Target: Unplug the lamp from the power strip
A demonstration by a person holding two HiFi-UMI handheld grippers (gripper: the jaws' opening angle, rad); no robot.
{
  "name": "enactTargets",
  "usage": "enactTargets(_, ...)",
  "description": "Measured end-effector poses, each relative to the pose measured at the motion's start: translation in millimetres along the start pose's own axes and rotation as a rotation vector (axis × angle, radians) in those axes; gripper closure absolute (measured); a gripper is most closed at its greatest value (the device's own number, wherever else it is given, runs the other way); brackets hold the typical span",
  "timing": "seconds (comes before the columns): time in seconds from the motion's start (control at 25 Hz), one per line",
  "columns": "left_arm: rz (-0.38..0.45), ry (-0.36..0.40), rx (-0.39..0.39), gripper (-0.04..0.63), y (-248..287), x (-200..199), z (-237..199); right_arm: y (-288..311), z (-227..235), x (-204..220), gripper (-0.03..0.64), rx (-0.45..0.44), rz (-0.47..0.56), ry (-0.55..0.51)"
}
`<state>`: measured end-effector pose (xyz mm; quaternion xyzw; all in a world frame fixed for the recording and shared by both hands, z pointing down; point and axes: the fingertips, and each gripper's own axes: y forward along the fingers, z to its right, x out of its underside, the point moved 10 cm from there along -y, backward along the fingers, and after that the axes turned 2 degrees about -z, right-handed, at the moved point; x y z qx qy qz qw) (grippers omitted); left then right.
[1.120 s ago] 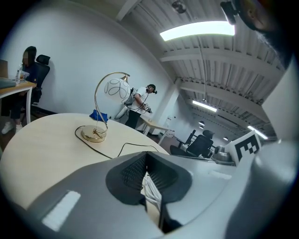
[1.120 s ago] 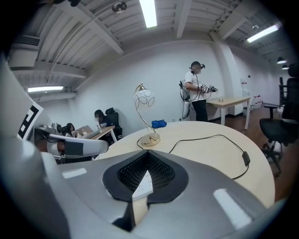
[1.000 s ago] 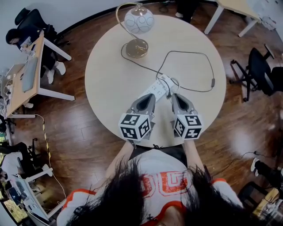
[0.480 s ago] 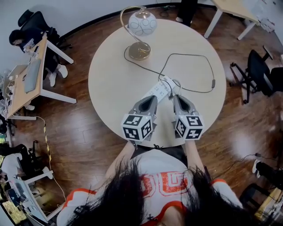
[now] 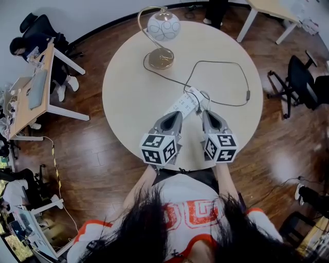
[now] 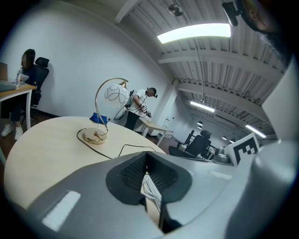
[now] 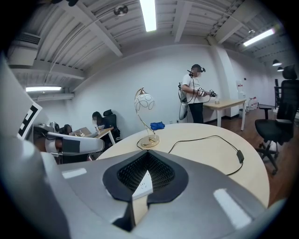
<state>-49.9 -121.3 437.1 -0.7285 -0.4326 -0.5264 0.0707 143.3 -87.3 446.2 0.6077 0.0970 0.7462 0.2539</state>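
A gold lamp [image 5: 161, 56] with a white globe shade [image 5: 163, 25] stands at the far side of the round table [image 5: 128, 97]. Its black cord [image 5: 226, 62] loops right past an inline switch [image 5: 248, 95] and ends at a plug [image 5: 198, 96] in the white power strip [image 5: 182, 105]. My left gripper [image 5: 175, 115] is shut, its tip just short of the strip's near end. My right gripper [image 5: 207, 112] is shut too, close by the plug end. In the right gripper view the strip [image 7: 144, 186] shows under the closed jaws, with the lamp [image 7: 148, 139] beyond.
The table's near edge [image 5: 180, 167] lies under my grippers. A wooden desk [image 5: 31, 92] with seated people stands at the left, office chairs [image 5: 303, 82] at the right, and another table [image 5: 272, 10] at the back right. A standing person [image 7: 194, 93] is beyond the table.
The head view has shifted a little. Both grippers stay shut at the strip's near end, barely moved.
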Motion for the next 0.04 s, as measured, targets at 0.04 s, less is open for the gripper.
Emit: enactTargets(0.04,0.000,-0.004,-0.001,0.595,-0.8,0.5,0.3,-0.5,0.1,0.3,0.615,-0.001,-0.001,0.000)
